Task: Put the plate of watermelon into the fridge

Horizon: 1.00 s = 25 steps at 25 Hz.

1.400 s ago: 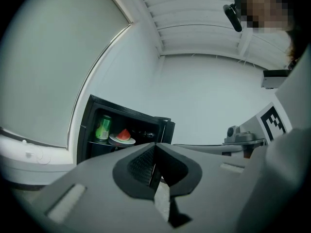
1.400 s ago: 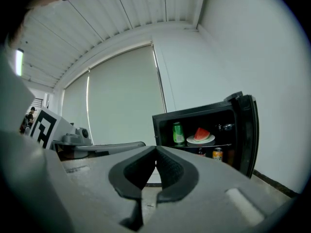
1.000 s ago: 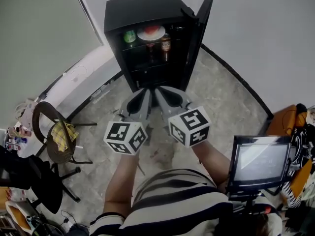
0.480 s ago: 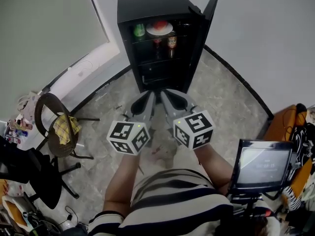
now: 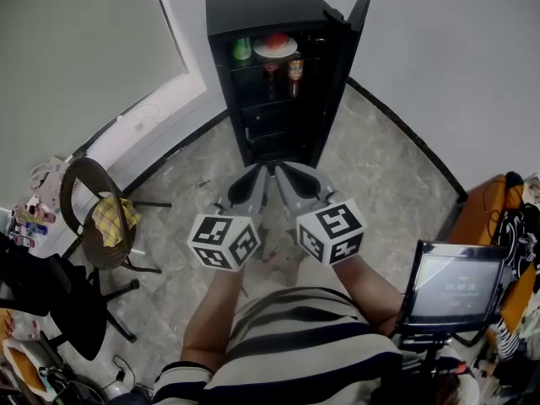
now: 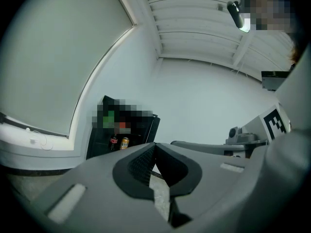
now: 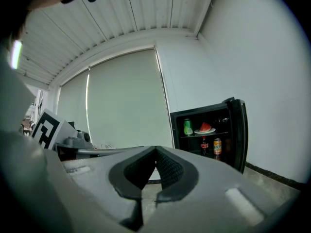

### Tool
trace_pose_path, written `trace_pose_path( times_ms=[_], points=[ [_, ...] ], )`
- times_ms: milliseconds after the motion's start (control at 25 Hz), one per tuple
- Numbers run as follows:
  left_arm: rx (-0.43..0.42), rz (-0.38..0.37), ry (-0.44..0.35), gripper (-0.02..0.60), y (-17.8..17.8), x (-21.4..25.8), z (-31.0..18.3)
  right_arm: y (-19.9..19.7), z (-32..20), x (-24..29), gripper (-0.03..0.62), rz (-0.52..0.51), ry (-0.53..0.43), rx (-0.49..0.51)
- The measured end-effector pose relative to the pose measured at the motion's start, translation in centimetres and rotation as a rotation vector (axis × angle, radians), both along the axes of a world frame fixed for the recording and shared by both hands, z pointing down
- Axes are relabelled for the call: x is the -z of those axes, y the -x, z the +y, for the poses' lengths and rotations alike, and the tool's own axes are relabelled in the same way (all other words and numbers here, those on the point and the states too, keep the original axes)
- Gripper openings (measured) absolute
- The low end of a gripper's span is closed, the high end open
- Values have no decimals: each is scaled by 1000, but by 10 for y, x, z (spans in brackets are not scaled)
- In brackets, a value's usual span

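Camera view has swung since a second ago: the fridge (image 5: 253,7) now sits nearer centre and slightly farther off, so the person looks to be backing away. Nothing inside it has changed.

- plate of watermelon (image 5: 276,46) is on the top shelf of the fridge, upright, with a green can (image 5: 242,50) just beside it on the left. The right gripper view confirms this.
- Shelf below holds a cola bottle (image 5: 271,68) and an orange can (image 5: 295,67).
- fridge door (image 5: 348,49) is still swung open on the right.
- left gripper (image 5: 257,175) and right gripper (image 5: 283,175) are side by side, low in front of the torso and well apart from the fridge. Both pairs of jaws are closed tip to tip with nothing between them.
- Periphery: chair (image 5: 93,218) with a yellow cloth (image 5: 112,220) on the left, monitor (image 5: 445,283) on the right.

My read is that placement is done and the hands are free. The only likely remainder is shutting the door, which would mean going back in.
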<state>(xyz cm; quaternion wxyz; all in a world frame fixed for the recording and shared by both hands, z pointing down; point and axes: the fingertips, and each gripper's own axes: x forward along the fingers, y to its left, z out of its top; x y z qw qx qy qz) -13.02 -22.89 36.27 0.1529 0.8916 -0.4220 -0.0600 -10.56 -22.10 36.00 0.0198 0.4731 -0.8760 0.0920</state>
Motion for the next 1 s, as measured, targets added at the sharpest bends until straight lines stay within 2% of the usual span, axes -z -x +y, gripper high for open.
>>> trace_pose_path(
  times_ms=[1000],
  points=[
    [-1,-7,15,2,4,-6,1,1,0,-8,-3,4,19,-27]
  ],
)
